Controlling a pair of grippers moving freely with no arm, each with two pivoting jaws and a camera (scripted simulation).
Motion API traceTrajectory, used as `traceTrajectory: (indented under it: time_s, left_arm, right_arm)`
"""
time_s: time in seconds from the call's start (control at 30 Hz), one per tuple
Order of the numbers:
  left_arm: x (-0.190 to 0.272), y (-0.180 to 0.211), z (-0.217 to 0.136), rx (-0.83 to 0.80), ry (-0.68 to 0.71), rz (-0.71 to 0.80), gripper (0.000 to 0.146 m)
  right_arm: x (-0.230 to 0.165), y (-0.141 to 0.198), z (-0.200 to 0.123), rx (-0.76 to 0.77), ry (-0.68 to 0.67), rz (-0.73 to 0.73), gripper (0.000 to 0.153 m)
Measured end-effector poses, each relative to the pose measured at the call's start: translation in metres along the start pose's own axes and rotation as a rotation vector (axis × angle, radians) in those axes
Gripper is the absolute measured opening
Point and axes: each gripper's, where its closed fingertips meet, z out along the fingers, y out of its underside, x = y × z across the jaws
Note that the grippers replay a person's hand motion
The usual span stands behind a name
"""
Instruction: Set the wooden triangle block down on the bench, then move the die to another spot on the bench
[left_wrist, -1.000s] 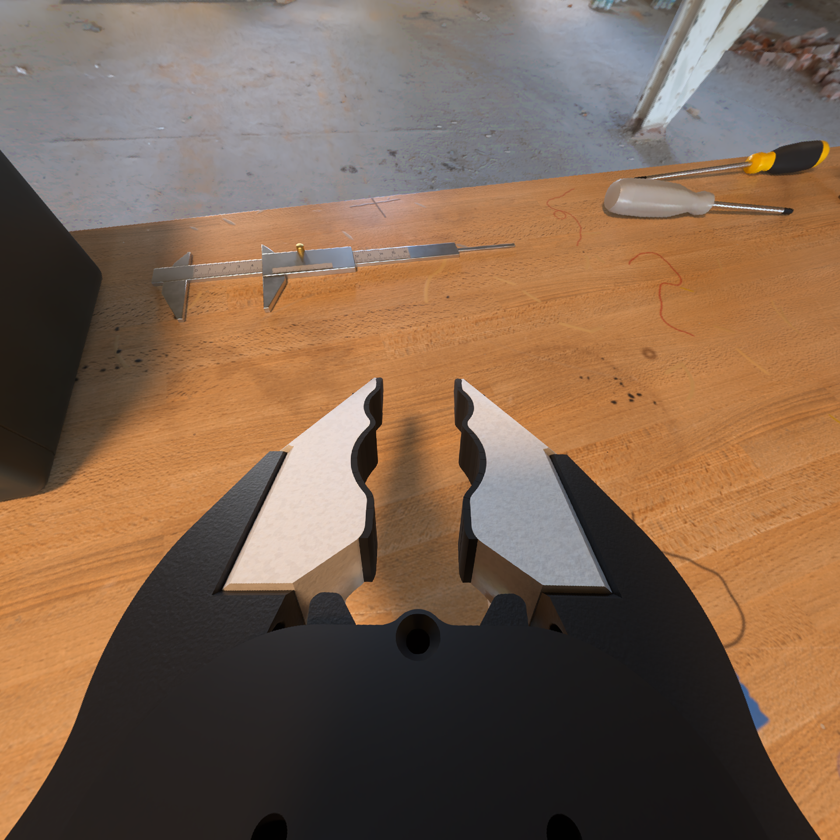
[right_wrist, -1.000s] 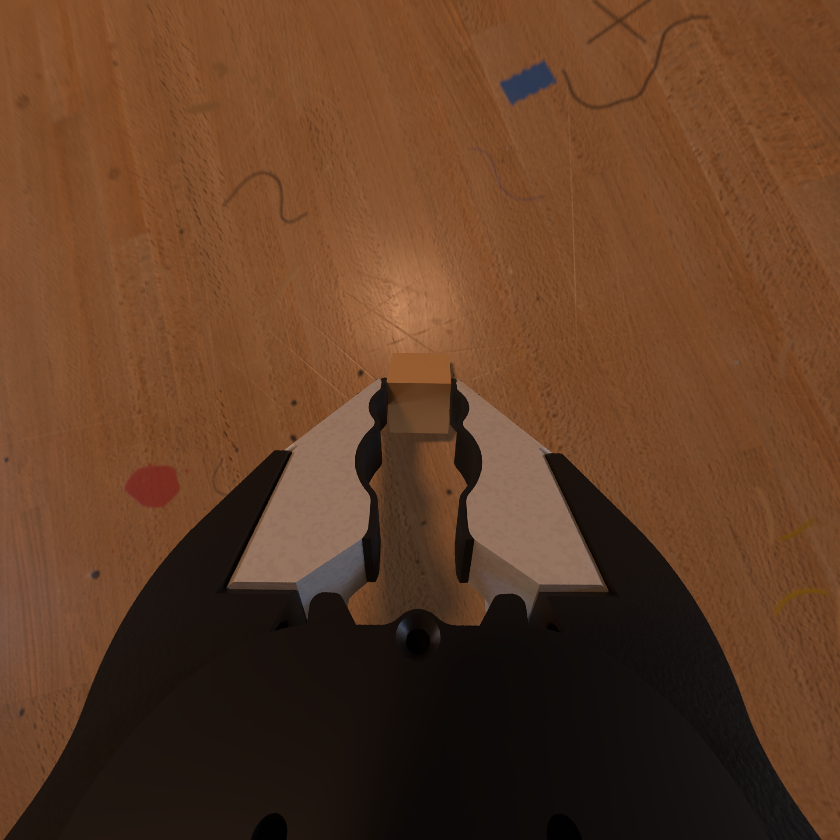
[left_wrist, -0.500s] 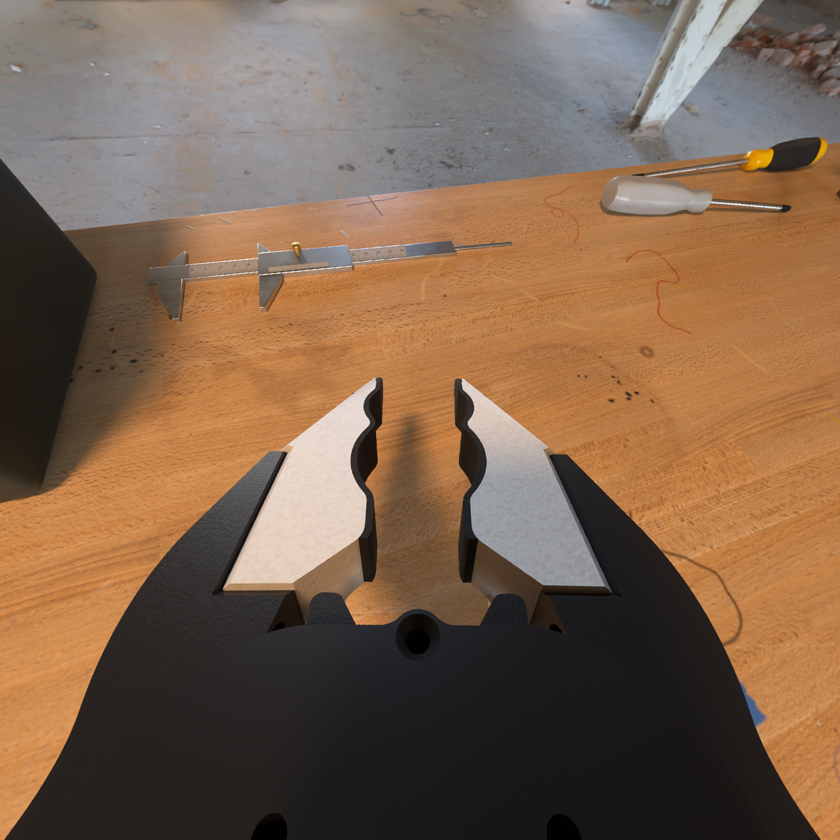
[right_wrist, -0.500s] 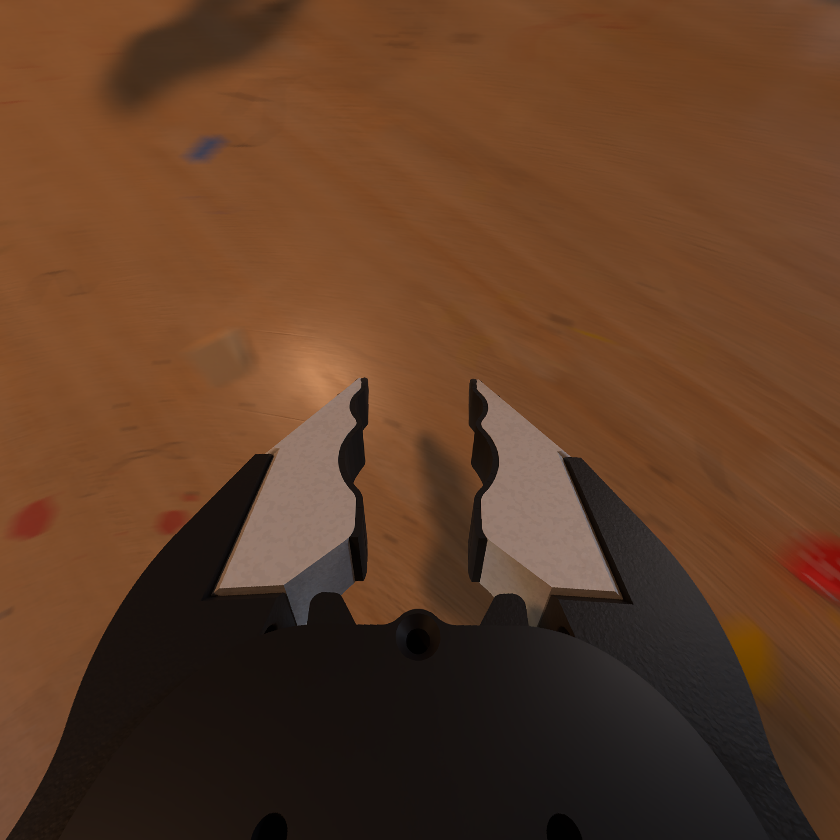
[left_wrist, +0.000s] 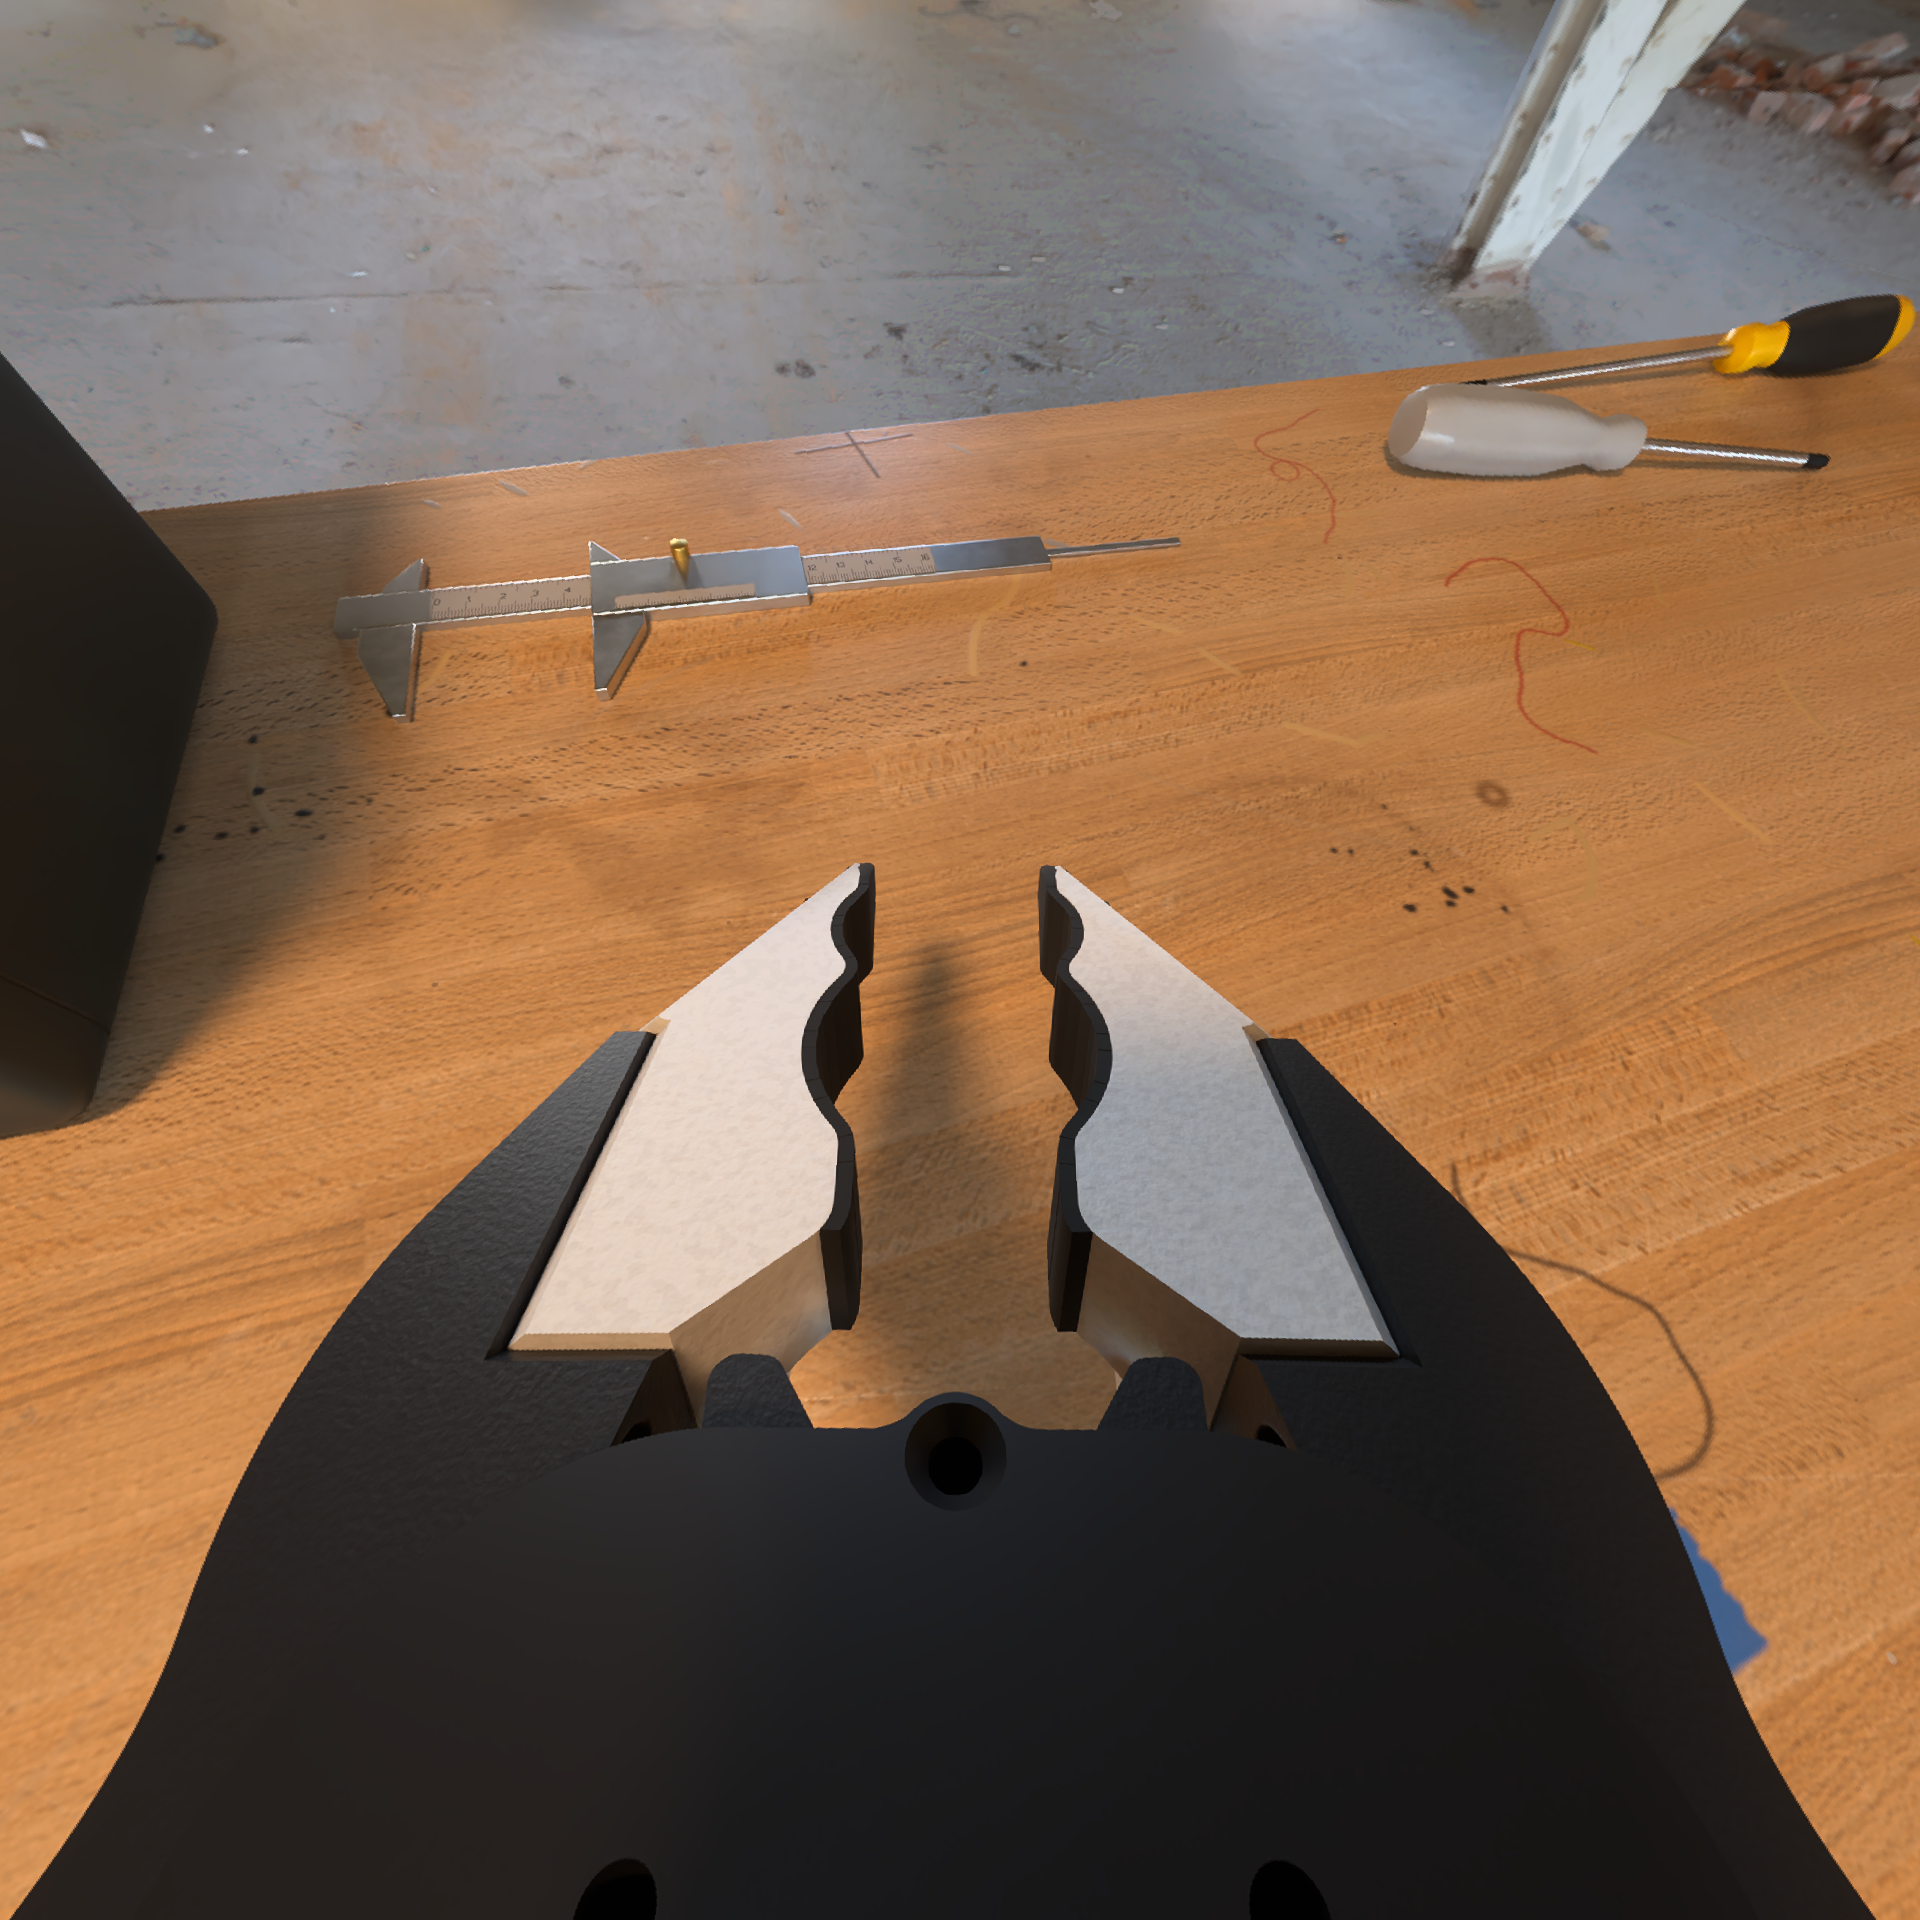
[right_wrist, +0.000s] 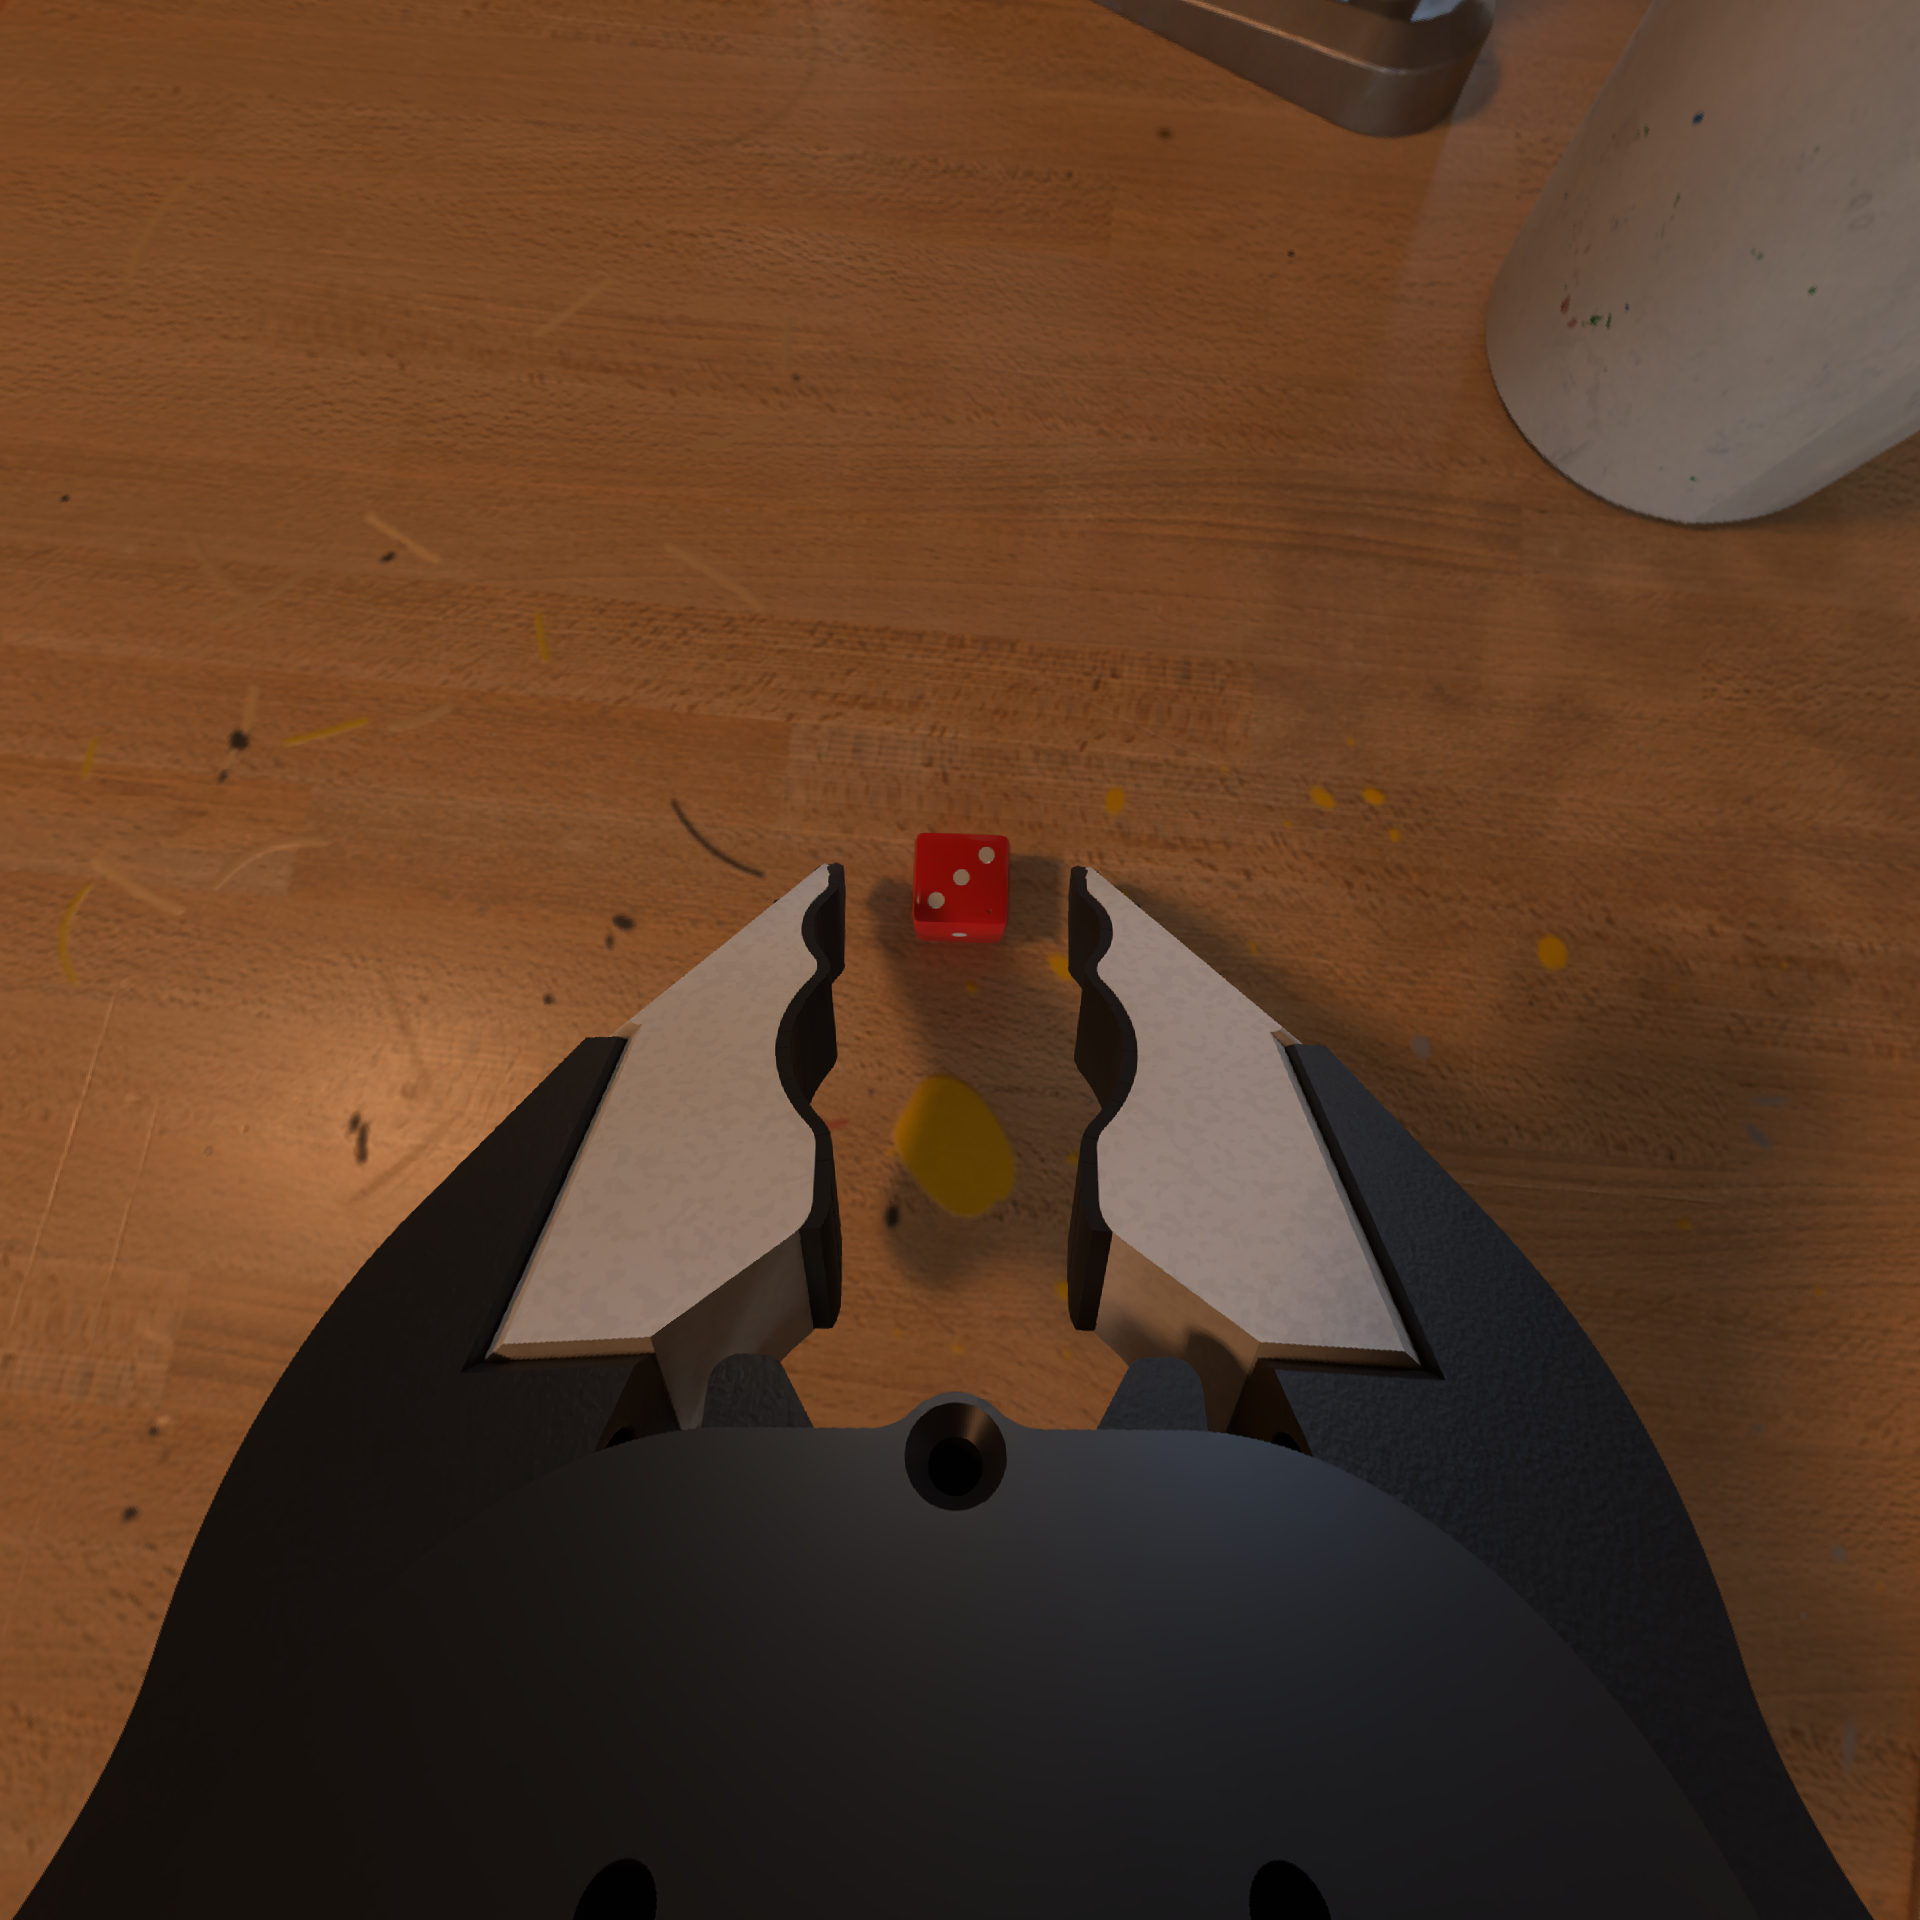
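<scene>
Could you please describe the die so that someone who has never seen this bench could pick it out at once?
On the wooden bench, look down the right wrist view, below the pale speckled cone-shaped object in the upper right corner. Just past the tips of the open right tongs, centred between them, sits the die. It is the only small red cube with white pips, unlike the flat yellow paint blotch nearer the camera.

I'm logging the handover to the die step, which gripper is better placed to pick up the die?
Right. The right gripper is open with the red die lined up between its fingertips. The left gripper faces bare bench, no die in view.
</scene>
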Motion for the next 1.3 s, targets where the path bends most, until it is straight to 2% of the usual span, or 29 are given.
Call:
traceTrajectory:
  time_s: [0.1,0.17,0.33,0.4,0.43,0.53,0.57,0.63,0.7,0.83,1.07,1.17,1.3]
  left_arm:
    - [0.001,0.001,0.001,-0.004,-0.002,0.008,0.031]
    - [0.001,0.001,0.001,-0.005,-0.003,0.01,0.031]
    - [-0.001,0.0,0.0,-0.001,-0.006,0.005,0.031]
    - [0.0,0.0,0.001,-0.001,-0.004,0.003,0.031]
    - [0.0,0.001,0.001,-0.003,-0.004,0.004,0.031]
    - [0.0,0.003,0.002,-0.013,-0.007,0.012,0.031]
    - [0.0,0.003,0.002,-0.013,-0.007,0.013,0.031]
    - [0.0,0.002,0.002,-0.01,-0.004,0.009,0.031]
    - [0.0,0.001,0.001,-0.004,-0.001,0.002,0.031]
    - [0.0,0.002,0.002,-0.004,0.006,-0.011,0.031]
    - [0.0,0.004,0.003,-0.014,0.006,-0.004,0.031]
    - [0.001,0.004,0.003,-0.012,0.008,-0.003,0.031]
    - [0.002,0.002,0.002,-0.009,0.013,-0.003,0.031]
  right_arm:
    - [0.002,0.002,0.005,-0.014,0.02,0.012,0.04]
    - [0.0,0.002,0.006,-0.014,0.014,0.012,0.018]
    - [-0.02,-0.014,-0.013,0.063,-0.023,-0.096,0.018]
    - [-0.056,-0.019,-0.03,0.099,-0.144,-0.224,0.018]
    - [-0.084,-0.016,-0.039,0.103,-0.255,-0.295,0.018]
    - [-0.17,0.01,-0.067,0.053,-0.595,-0.446,0.018]
    - [-0.193,0.021,-0.073,0.029,-0.664,-0.484,0.018]
    - [-0.23,0.044,-0.076,-0.036,-0.739,-0.57,0.018]
    - [-0.253,0.06,-0.073,-0.079,-0.747,-0.649,0.018]
    - [-0.272,0.075,-0.064,-0.116,-0.733,-0.743,0.018]
    - [-0.271,0.074,-0.064,-0.118,-0.747,-0.748,0.018]
    - [-0.271,0.059,-0.068,-0.079,-0.785,-0.649,0.043]
    - [-0.274,0.028,-0.078,0.024,-0.835,-0.471,0.046]
